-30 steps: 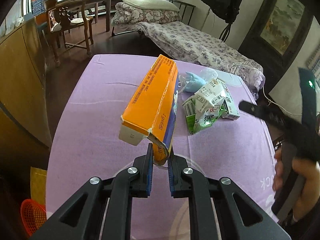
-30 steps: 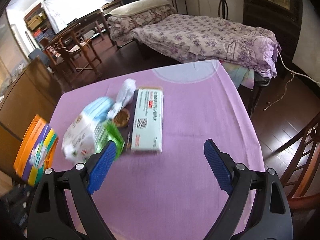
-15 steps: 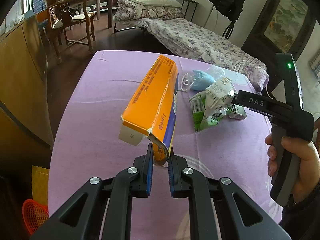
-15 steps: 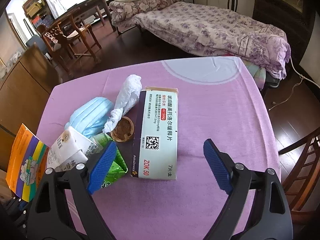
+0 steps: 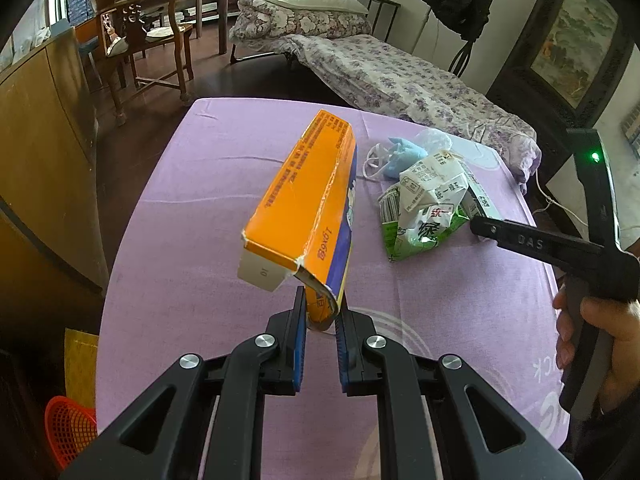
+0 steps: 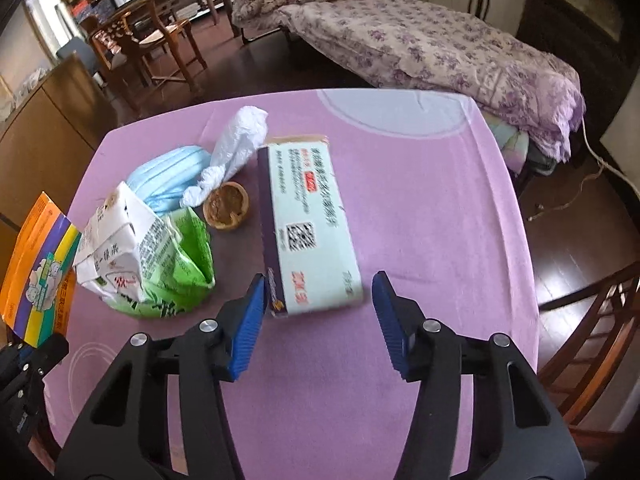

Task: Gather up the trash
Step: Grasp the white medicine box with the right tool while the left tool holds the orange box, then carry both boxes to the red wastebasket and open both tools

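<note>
The right gripper point(image 6: 318, 304) hangs low over the desk point(image 6: 420, 208) with its jaws closing on either side of the near end of the pale medicine box point(image 6: 308, 224). The left pad looks to be at the box's dark side, while the right pad stands just clear of the other edge, so nothing is clamped yet. The box lies flat, and its long axis runs straight away from this gripper, so the jaws cross its narrow width; that alignment is what the pinch depends on. The right hand is plainly the nearer one.

The left gripper point(image 5: 322, 314) is occupied, its jaws pinched tight on the torn flap of the orange carton point(image 5: 304, 204), which sticks out above the desk and away from the camera.

Smaller litter sits just left of the medicine box:
- a crumpled green-and-white milk carton point(image 6: 148, 264);
- a blue face mask point(image 6: 168, 176);
- a twisted white plastic bag point(image 6: 232, 148);
- a small brown cup point(image 6: 226, 206), just beside the box's long side.

The box's near end is blurred in the right wrist view, so the contact on the left pad is a judgement. A red basket point(image 5: 70, 428) shows on the floor at the desk's near left corner.
</note>
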Tool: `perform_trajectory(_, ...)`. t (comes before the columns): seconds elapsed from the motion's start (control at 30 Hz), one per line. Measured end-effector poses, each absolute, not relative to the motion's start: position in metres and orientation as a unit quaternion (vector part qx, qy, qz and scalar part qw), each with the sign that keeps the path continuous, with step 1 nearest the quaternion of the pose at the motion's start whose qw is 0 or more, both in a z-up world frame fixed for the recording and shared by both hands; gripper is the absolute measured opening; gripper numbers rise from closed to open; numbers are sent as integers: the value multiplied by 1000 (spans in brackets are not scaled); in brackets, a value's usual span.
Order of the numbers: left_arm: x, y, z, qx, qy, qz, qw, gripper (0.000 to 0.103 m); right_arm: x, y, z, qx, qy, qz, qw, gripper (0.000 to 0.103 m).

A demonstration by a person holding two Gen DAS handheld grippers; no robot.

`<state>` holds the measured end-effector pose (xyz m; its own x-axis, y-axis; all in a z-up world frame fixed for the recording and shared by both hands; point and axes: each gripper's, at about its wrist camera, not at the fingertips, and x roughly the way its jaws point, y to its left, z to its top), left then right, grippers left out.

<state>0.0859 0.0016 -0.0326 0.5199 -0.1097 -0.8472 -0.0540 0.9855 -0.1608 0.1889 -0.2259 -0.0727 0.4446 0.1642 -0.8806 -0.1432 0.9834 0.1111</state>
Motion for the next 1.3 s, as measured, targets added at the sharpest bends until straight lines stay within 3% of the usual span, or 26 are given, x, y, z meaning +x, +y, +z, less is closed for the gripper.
perform_trajectory(0.23, 86, 5, -34, -89, 491, -14, 867, 13, 203, -212, -75, -24, 512, 79, 855, 60)
perform_trajectory(0.3, 86, 4, -34, -89, 491, -14, 866, 13, 202, -212, -74, -22, 512, 85, 854, 47)
perform_trajectory(0.33, 86, 5, -34, -89, 491, -14, 866, 13, 202, -213, -73, -20, 512, 87, 854, 46)
perform_trajectory(0.87, 63, 1, -18, -97, 470, -17, 877, 13, 98, -250, -47, 55, 499, 113, 857, 45)
perform_trajectory(1.3, -2, 29, -5, -114, 462, -13, 879, 13, 24, -197, -29, 46, 496, 206, 842, 45)
